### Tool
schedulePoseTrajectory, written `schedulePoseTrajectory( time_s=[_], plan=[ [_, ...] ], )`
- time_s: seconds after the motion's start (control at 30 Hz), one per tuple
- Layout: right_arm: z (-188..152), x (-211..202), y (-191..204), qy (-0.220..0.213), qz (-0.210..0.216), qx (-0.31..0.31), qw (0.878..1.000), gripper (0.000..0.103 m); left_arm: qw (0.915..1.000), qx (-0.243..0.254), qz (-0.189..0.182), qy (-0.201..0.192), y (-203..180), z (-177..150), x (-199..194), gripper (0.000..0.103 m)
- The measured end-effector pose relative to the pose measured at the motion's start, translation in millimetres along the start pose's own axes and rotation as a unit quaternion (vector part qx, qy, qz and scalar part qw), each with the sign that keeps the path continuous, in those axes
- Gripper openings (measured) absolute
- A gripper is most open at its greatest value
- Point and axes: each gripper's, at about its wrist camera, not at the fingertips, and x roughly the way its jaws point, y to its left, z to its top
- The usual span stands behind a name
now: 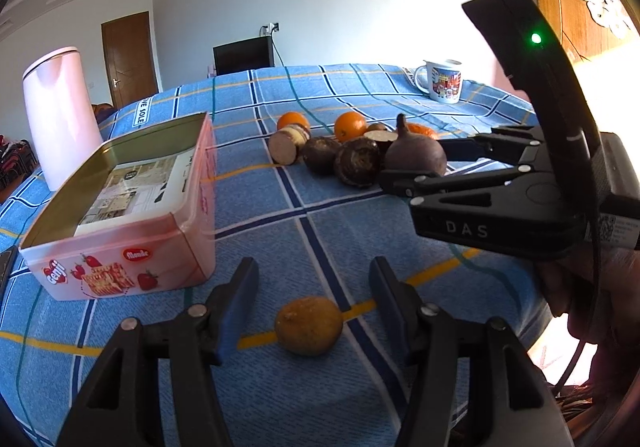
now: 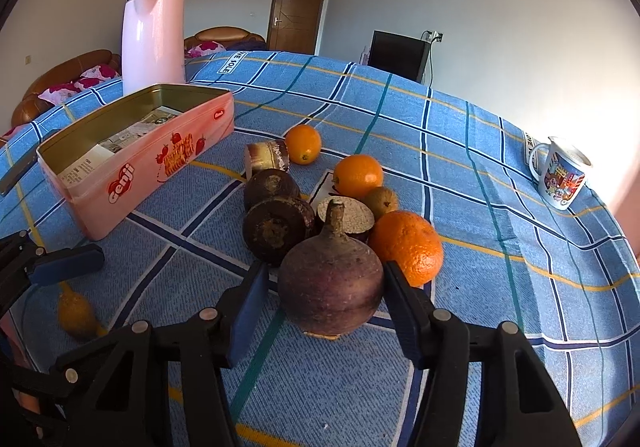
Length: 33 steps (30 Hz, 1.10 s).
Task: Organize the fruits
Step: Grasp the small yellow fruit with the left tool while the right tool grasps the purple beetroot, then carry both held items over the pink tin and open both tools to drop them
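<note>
At the far left, the pink biscuit tin (image 1: 120, 215) sits open on the blue checked tablecloth (image 1: 280, 387), a printed paper lying on its floor and no fruit in it yet. Just right of it, my left gripper (image 1: 312, 311) stands wide, its jaws on either side of a small yellow-brown fruit (image 1: 309, 325) without touching it. I judge that fruit light and firm with a dull, rough rind, so a grip across its middle should hold.

Farther right lies the heap: three oranges, the nearest (image 2: 408, 247) touching the pile, a small brownish fruit (image 2: 383, 201), several dark round roots and cut tuber pieces. My right gripper (image 2: 330, 301) brackets the big purple beet-like root (image 2: 332, 283), jaws spread just beyond its flanks; whether the pads touch yet I cannot tell. That root looks dense and heavy, hard and smooth-skinned, so I would take it at its widest girth, below the stem, and expect it to roll if pinched high. The oranges look firm yet slightly yielding, with a pebbled skin that should not slip.

The cloth is soft, lightly wrinkled and draped over a round table. A tall pink kettle (image 2: 154, 35) stands behind the tin, a printed mug (image 2: 562, 175) near the right edge. Beyond are white walls, a brown door, a dark monitor and a brown sofa.
</note>
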Motion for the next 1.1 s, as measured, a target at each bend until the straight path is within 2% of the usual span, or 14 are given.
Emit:
schedulePoseTrajectory(
  time_s=[0.03, 0.1, 0.2, 0.23, 0.4, 0.57, 0.83, 1.1],
  plan=[
    [0.1, 0.2, -0.9, 0.000, -0.003, 0.001, 1.000, 0.053, 1.0000, 0.002, -0.002, 0.000, -1.1, 0.2, 0.5, 0.060],
    [0.4, 0.0, -2.6, -0.001, 0.002, 0.004, 1.000, 0.053, 0.9998, -0.001, -0.018, 0.000, -0.6, 0.8, 1.0, 0.053],
    [-0.1, -2.1, -2.9, -0.009, 0.016, 0.006, 1.000, 0.052, 0.9997, -0.004, -0.023, -0.001, 1.3, 1.4, 0.3, 0.031],
    [-0.3, -3.5, -2.6, -0.013, 0.016, 0.006, 1.000, 0.052, 0.9996, -0.005, -0.028, -0.001, 2.3, 1.7, 0.1, 0.029],
    [-1.3, -9.9, -4.0, -0.037, 0.024, 0.014, 0.999, 0.052, 0.9993, -0.011, -0.036, -0.004, 5.6, 2.0, -2.1, 0.029],
    [2.1, -25.6, -1.7, -0.069, 0.025, 0.012, 0.997, 0.052, 0.9989, -0.020, -0.032, -0.028, 14.8, 9.4, -16.9, 0.029],
    [28.4, -51.5, 13.8, -0.128, 0.057, -0.012, 0.990, 0.052, 0.9964, -0.037, 0.019, -0.073, 49.6, 32.0, -41.0, 0.029],
    [66.1, -42.0, 43.0, -0.142, 0.125, -0.030, 0.981, 0.052, 0.9912, -0.075, 0.068, -0.086, 110.8, 52.1, -43.4, 0.029]
  ],
)
